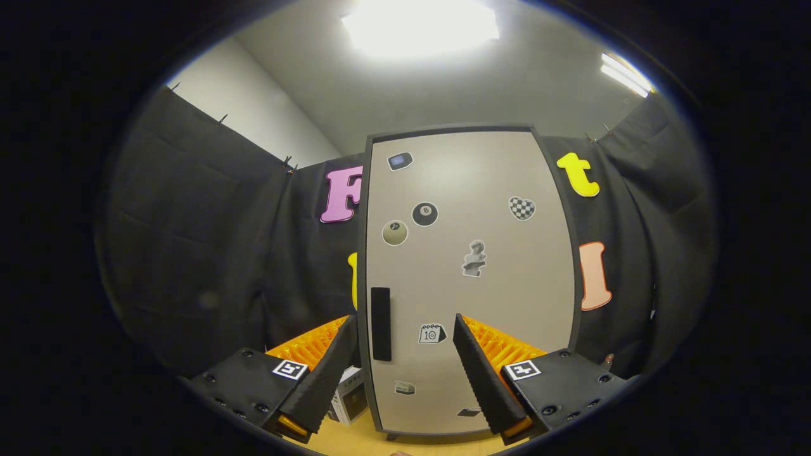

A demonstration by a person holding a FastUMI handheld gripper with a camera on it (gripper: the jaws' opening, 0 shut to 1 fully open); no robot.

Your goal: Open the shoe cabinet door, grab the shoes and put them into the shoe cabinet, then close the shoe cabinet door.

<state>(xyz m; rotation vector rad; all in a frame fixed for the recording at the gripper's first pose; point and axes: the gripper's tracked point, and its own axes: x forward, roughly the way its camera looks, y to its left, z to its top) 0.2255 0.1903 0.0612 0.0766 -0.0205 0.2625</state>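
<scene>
The shoe cabinet (469,278) stands upright straight ahead, its beige door (481,209) shut and dotted with several stickers. A dark vertical handle (380,323) sits on the door's left side, low down. My gripper (403,329) is open, its fingers spread wide with nothing between them. The handle lies just beyond the left finger (329,373), slightly inside the gap. The right finger (481,373) overlaps the lower middle of the door. The fingers stand short of the door without touching it. I see no shoes.
A small white and black box (350,396) sits on the wooden table (380,443) just left of the cabinet's base, behind the left finger. Black cloth walls close in on both sides and behind the cabinet.
</scene>
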